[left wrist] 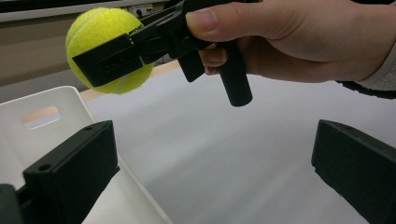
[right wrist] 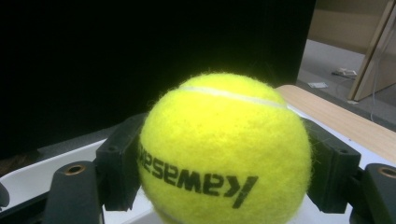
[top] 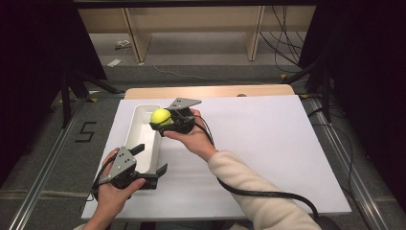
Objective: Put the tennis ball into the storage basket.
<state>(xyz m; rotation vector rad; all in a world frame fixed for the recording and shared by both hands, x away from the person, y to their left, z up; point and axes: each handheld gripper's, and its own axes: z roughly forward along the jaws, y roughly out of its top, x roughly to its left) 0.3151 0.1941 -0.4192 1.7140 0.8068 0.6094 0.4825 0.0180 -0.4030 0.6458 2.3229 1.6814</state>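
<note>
The tennis ball point(top: 160, 116) is held between the jaws of the right gripper point(top: 168, 120), in the air over the far end of the white bin point(top: 142, 125). So the pick is done; I judge only the release remains. The left gripper point(top: 149, 162) (jaws wide, holding nothing) straddles the bin's near wall. All rests on a white board point(top: 268, 143) on a wooden table point(top: 210, 91); the room around is dark.
</note>
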